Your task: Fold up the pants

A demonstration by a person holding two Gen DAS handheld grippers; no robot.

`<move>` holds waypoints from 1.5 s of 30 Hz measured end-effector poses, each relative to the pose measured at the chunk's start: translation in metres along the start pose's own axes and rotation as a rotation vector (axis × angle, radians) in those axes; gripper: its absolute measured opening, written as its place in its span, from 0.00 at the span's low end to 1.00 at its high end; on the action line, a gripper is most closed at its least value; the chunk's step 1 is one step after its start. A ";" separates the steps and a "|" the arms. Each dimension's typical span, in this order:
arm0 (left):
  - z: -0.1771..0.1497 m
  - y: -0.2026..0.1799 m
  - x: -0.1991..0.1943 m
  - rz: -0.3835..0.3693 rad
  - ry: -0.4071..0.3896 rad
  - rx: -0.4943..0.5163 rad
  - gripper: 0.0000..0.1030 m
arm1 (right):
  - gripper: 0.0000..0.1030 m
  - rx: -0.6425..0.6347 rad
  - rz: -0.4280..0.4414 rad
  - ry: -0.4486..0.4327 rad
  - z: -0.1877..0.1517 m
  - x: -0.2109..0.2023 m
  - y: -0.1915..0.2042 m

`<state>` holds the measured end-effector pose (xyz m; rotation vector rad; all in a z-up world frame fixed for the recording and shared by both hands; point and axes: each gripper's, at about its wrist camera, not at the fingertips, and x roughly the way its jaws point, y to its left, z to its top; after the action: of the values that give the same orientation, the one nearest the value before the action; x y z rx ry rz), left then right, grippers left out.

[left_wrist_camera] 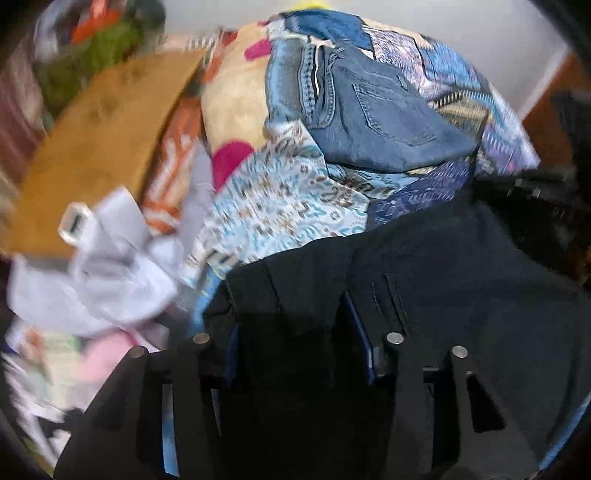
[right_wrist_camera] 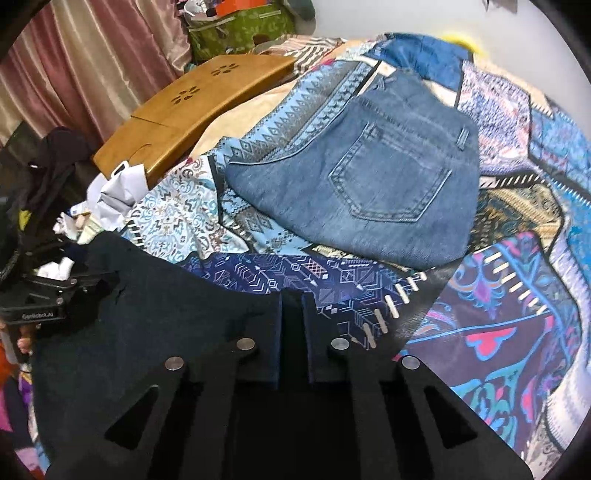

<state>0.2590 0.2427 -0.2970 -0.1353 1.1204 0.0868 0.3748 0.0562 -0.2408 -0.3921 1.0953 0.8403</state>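
Dark navy pants [left_wrist_camera: 461, 280] lie over a patterned bedspread [left_wrist_camera: 288, 199] and fill the near part of both views [right_wrist_camera: 155, 325]. My left gripper [left_wrist_camera: 291, 325] is shut on the edge of the dark pants, cloth bunched between its fingers. My right gripper [right_wrist_camera: 291, 306] is shut on another edge of the same pants. The left gripper's body [right_wrist_camera: 40, 306] shows at the left edge of the right wrist view. Folded blue jeans [right_wrist_camera: 373, 184] lie farther back on the bedspread and also show in the left wrist view [left_wrist_camera: 376, 118].
A wooden lap desk [right_wrist_camera: 192, 107] lies at the back left. Crumpled white cloth [left_wrist_camera: 103, 266] and mixed clothes pile at the left. Pink curtains [right_wrist_camera: 74, 62] and a green box [right_wrist_camera: 240, 29] stand behind. A white wall [left_wrist_camera: 480, 33] is beyond the bed.
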 end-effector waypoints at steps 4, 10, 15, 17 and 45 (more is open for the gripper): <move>0.002 -0.005 0.008 0.054 0.034 0.030 0.53 | 0.08 -0.030 -0.057 0.034 0.001 0.007 0.005; -0.002 0.007 -0.021 0.067 0.030 -0.099 0.62 | 0.12 0.057 -0.026 -0.013 -0.012 -0.032 0.000; -0.025 0.011 -0.058 0.105 -0.019 -0.118 0.80 | 0.29 0.041 -0.057 -0.089 -0.037 -0.085 0.007; -0.038 0.013 -0.066 0.104 -0.018 -0.137 0.83 | 0.40 0.039 -0.077 -0.132 -0.053 -0.108 0.011; -0.089 -0.005 -0.114 0.147 -0.088 -0.146 0.20 | 0.55 0.191 -0.113 -0.155 -0.194 -0.131 0.016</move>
<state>0.1310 0.2240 -0.2316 -0.1779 1.0344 0.3035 0.2163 -0.1136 -0.2053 -0.2227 0.9898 0.6492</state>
